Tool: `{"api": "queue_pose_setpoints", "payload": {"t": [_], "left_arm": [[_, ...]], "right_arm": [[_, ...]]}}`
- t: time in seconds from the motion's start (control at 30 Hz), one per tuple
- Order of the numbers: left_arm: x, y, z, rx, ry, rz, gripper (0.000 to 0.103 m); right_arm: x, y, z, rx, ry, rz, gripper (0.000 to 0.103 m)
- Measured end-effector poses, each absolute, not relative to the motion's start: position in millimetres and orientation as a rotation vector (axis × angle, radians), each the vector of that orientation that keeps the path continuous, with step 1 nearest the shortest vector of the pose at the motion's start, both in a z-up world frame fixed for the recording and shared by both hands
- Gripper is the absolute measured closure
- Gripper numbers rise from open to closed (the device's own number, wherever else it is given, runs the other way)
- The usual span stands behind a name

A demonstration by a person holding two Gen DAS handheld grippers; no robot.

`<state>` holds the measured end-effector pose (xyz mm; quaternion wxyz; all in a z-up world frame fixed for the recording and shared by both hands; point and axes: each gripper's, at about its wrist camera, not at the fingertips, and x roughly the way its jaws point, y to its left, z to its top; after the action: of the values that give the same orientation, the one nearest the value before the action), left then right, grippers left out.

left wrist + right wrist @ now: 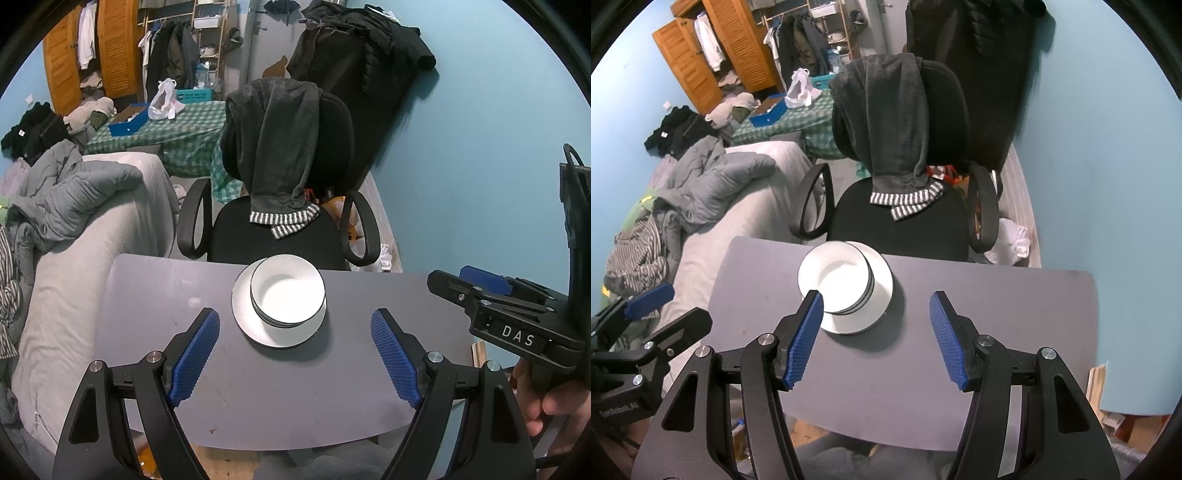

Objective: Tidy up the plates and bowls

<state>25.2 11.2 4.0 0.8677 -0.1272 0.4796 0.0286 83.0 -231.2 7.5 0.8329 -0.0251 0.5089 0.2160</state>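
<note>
Bowls sit stacked on the plate ahead of your open, empty claws; leave them centred and withdraw without nudging.

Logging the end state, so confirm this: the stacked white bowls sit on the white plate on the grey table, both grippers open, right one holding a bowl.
Wrong on one point: the right gripper holds nothing, as the right wrist view shows. The bowls sit stacked on the plate on the grey table.

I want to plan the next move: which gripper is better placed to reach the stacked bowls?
Probably the left gripper: open, and the stacked bowls on the plate sit centred between its fingers. The right gripper, also open, has them off to its left.
</note>
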Motion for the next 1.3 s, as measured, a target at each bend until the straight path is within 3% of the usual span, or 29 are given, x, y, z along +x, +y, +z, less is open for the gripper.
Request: {"api": "queue_pose_setpoints", "payload": {"t": [1.3], "left_arm": [[25, 26, 15, -0.254, 1.000, 0.099, 0.018]], "right_arm": [[92, -228, 13, -0.031, 1.095, 0.478, 0.044]]}}
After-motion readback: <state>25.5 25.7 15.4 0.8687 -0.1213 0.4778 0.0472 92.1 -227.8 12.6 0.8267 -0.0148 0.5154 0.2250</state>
